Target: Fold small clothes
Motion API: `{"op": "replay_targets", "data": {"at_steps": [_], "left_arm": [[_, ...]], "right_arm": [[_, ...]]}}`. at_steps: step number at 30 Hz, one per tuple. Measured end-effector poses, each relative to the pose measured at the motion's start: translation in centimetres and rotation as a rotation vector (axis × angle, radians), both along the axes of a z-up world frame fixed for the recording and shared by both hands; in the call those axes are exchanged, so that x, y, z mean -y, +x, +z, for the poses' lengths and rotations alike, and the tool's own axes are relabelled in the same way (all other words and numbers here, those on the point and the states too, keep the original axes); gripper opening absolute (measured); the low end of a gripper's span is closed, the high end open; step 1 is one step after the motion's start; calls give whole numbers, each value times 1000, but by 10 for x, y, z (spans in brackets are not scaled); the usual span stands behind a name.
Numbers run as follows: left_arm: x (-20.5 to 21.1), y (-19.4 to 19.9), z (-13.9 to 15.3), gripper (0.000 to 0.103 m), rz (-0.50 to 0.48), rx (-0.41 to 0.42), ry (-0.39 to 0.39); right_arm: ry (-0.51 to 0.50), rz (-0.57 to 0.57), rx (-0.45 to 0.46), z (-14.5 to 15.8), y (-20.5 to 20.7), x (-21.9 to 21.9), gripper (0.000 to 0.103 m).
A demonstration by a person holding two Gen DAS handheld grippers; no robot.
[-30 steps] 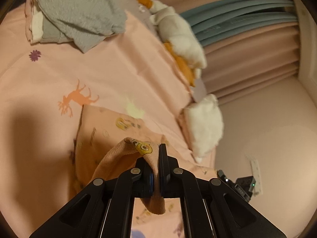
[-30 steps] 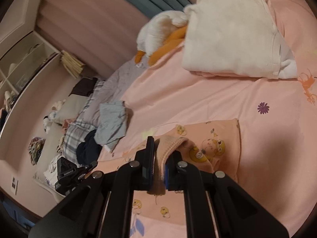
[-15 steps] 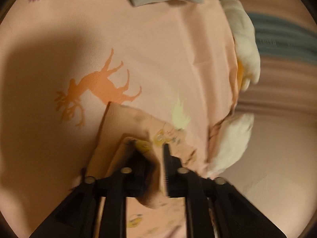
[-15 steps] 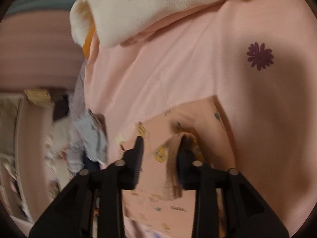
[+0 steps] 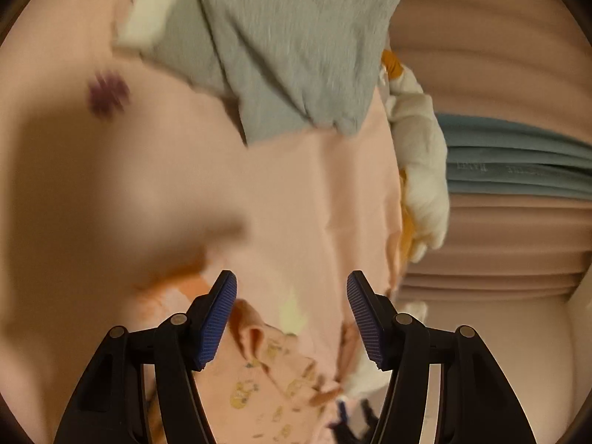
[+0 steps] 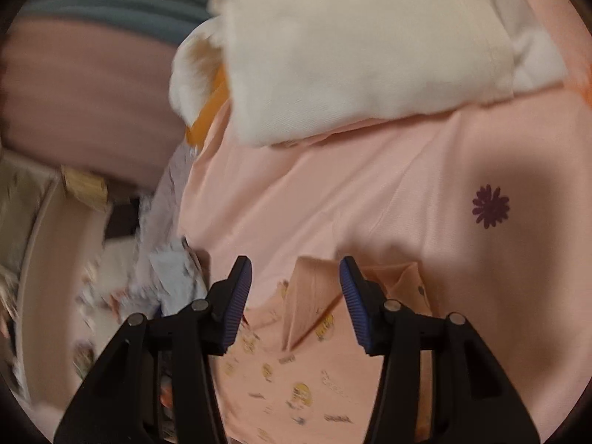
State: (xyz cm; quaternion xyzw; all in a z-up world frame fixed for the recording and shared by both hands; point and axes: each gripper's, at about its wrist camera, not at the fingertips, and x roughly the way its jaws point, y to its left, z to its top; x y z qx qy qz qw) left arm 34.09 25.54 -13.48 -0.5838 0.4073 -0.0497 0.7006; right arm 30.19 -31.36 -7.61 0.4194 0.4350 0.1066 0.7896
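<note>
A small peach garment [image 5: 266,388] printed with yellow cartoon figures lies on the pink bed sheet [image 5: 288,203]. In the left wrist view my left gripper [image 5: 291,314] hangs just above the garment's far edge. Its jaws are opening, and its blue pads [image 5: 216,318] touch no cloth. In the right wrist view the same garment [image 6: 314,370] lies folded over itself under my right gripper [image 6: 296,299]. Those jaws are opening too, with a raised fold between them that neither pad presses.
A folded grey garment [image 5: 288,48] lies farther up the sheet. A folded white garment [image 6: 355,44] and a white and orange plush toy [image 5: 418,170] lie at the bed's edge. Pink and teal curtains [image 5: 510,155] hang behind. A pile of loose clothes [image 6: 162,270] lies to the left.
Both grippers were shut on the peach garment's edges, lowered it towards the sheet and let it go. Their jaws now stand apart, and both views have swung closer to the bed.
</note>
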Motion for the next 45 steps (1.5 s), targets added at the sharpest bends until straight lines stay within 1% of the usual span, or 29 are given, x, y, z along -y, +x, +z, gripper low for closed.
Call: {"op": "replay_targets", "data": {"at_steps": [1, 2, 3, 4, 5, 6, 8, 10, 11, 13, 14, 16, 17, 18, 19, 20, 21, 22, 23, 25, 26, 29, 31, 33, 36, 38, 41, 43, 45], "left_arm": [[1, -1, 4, 60, -36, -21, 53], [6, -4, 12, 60, -102, -28, 137], [12, -4, 18, 60, -152, -20, 203], [19, -9, 24, 60, -202, -2, 272], [30, -14, 31, 60, -263, 25, 348], [42, -20, 36, 60, -328, 42, 423], [65, -28, 38, 60, -434, 62, 540], [86, -33, 36, 60, -517, 70, 652], [98, -33, 31, 60, -564, 63, 703], [116, -23, 19, 60, -616, 37, 746], [124, -17, 11, 60, -639, 14, 772], [137, -2, 3, 60, -652, -18, 806], [140, 8, 0, 60, -641, -24, 824], [146, 16, 2, 60, -627, -21, 825], [145, 24, 4, 60, -604, -13, 816], [142, 32, 7, 60, -564, 3, 786], [137, 40, 10, 60, -519, 19, 732], [132, 45, 11, 60, -482, 21, 686], [126, 48, 14, 60, -440, 18, 651], [122, 48, 21, 60, -399, 36, 651], [120, 42, 24, 60, -401, 48, 658], [124, 22, 24, 60, -468, 76, 660], [126, 1, 26, 60, -527, 100, 679], [132, -20, 27, 60, -585, 126, 696], [138, -55, 28, 60, -645, 171, 732], [141, -77, 26, 60, -674, 189, 766], [144, -102, 16, 60, -703, 185, 814], [142, -113, 8, 58, -712, 179, 815], [141, -126, -1, 58, -725, 170, 807]], "right_arm": [[-62, 73, 21, 9, -5, -11, 50], [-121, 123, 36, 14, -9, -19, 47], [-187, 170, 56, 18, -13, -28, 45], [-305, 241, 92, 24, -21, -46, 36], [-382, 287, 105, 25, -24, -58, 26], [-470, 348, 109, 24, -31, -73, 24], [-542, 441, 113, 13, -40, -88, 17], [-617, 505, 113, 4, -42, -107, 16], [-637, 519, 96, -2, -37, -114, 16], [-662, 536, 63, -14, -27, -121, 15], [-684, 544, 47, -19, -16, -133, 15], [-712, 542, 42, -24, 1, -142, 15], [-711, 527, 43, -24, 13, -144, 15], [-698, 499, 52, -23, 24, -142, 16], [-682, 471, 66, -24, 35, -140, 16], [-664, 439, 78, -22, 44, -136, 17], [-639, 389, 89, -20, 53, -129, 18], [-628, 364, 86, -18, 56, -126, 18], [-615, 331, 77, -16, 61, -121, 18], [-604, 296, 97, -6, 60, -113, 18], [-599, 299, 109, -1, 55, -109, 18], [-590, 355, 119, 8, 32, -103, 18], [-627, 402, 116, 9, 11, -101, 18], [-645, 437, 121, 8, -8, -99, 18], [-678, 479, 127, 6, -44, -94, 18], [-697, 498, 117, -2, -60, -94, 18], [-743, 520, 98, -15, -84, -94, 18], [-751, 513, 71, -23, -97, -92, 18], [-783, 515, 49, -32, -110, -89, 14]]}}
